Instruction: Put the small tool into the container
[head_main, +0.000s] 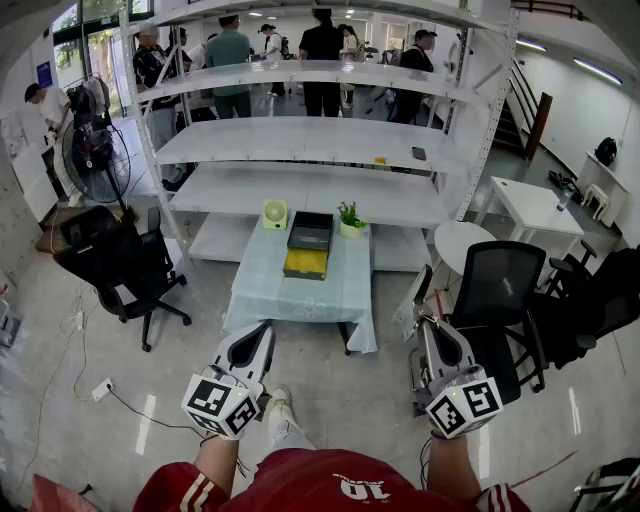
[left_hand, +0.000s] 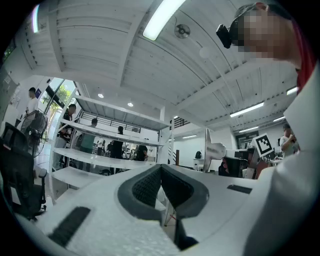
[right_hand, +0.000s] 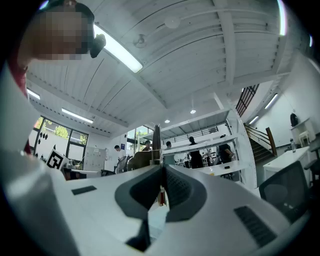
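Note:
A table with a pale cloth (head_main: 300, 295) stands a few steps ahead of me. On it lie a black tray (head_main: 310, 232) and, right in front of that, a yellow container (head_main: 305, 263). I cannot make out the small tool at this distance. My left gripper (head_main: 264, 332) is held low near my body and points toward the table. Its jaws are shut with nothing between them (left_hand: 161, 167). My right gripper (head_main: 428, 328) hangs level with it on the right, also shut and empty (right_hand: 161, 167). Both are far short of the table.
A pale green block (head_main: 274, 213) and a potted plant (head_main: 350, 222) also sit on the table. White shelving (head_main: 310, 140) rises behind it, with people beyond. Black office chairs stand left (head_main: 120, 265) and right (head_main: 495, 290). A round white table (head_main: 462, 240) is at right. Cables cross the floor (head_main: 110, 395).

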